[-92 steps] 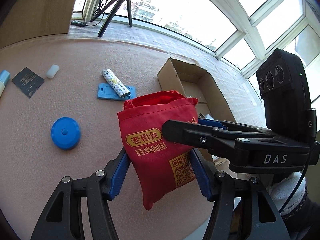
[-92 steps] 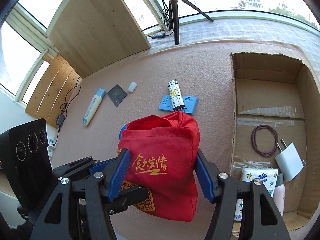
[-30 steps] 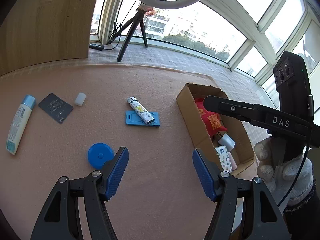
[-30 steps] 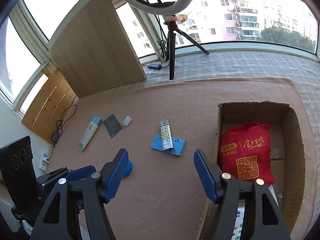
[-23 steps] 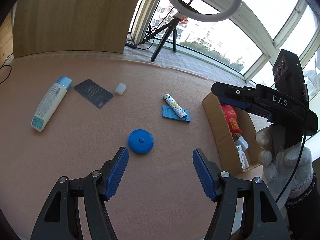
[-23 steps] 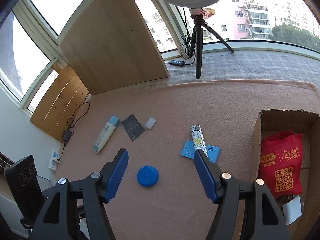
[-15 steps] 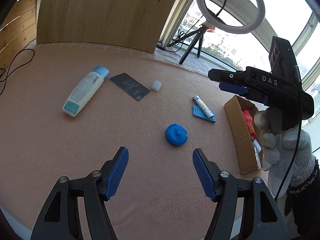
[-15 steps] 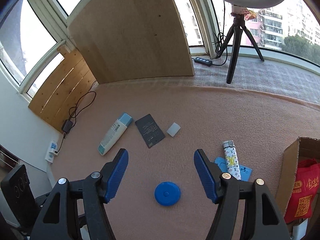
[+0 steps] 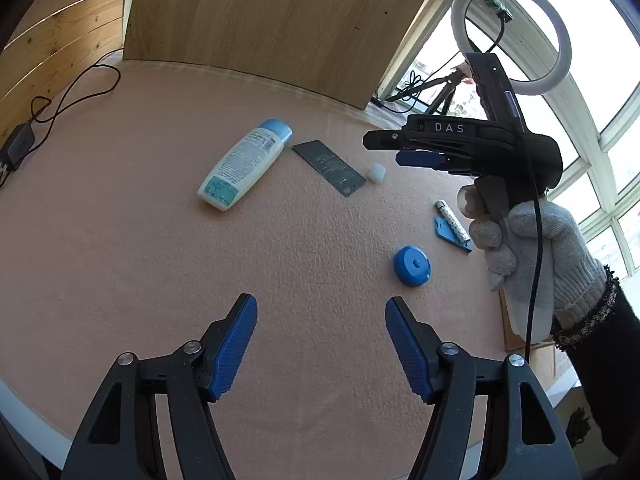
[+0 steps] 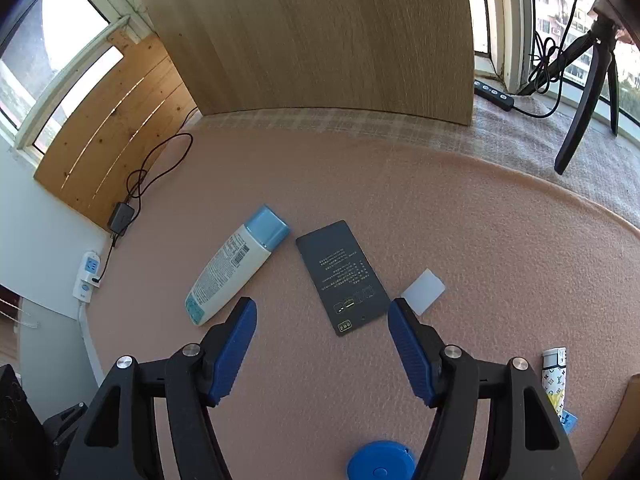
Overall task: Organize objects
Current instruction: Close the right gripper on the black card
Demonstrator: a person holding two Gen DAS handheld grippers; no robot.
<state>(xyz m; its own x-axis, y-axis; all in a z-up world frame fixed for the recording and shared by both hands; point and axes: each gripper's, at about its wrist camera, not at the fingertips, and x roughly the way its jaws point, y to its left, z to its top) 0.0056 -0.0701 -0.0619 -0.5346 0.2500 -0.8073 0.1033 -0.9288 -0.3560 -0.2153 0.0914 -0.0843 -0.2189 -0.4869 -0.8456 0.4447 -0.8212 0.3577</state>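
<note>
On the pink mat lie a white bottle with a light-blue cap (image 9: pixel 242 165) (image 10: pixel 236 266), a dark card (image 9: pixel 329 162) (image 10: pixel 342 277) and a small white block (image 9: pixel 377 172) (image 10: pixel 423 291). A blue round disc (image 9: pixel 412 266) (image 10: pixel 380 466) and a patterned lighter (image 9: pixel 452 219) (image 10: pixel 554 376) on a blue card (image 9: pixel 450 233) sit further right. My left gripper (image 9: pixel 321 316) is open over bare mat, with nothing between its fingers. My right gripper (image 10: pixel 321 316) (image 9: pixel 384 150) is open, just short of the dark card, held by a gloved hand (image 9: pixel 528 240).
A wooden board (image 9: pixel 280 20) (image 10: pixel 312 36) stands at the mat's far edge. A ring light (image 9: pixel 510 32) on a tripod (image 10: pixel 580 92) is at the back right. A cardboard box (image 9: pixel 520 332) (image 10: pixel 630 420) edge shows at the right. A cable and charger (image 9: pixel 20 140) (image 10: pixel 124 212) lie at the left.
Both grippers let go of the red bag, which went into the box, then swung left across the mat. The box has slid out of view and the bottle and card are now nearer.
</note>
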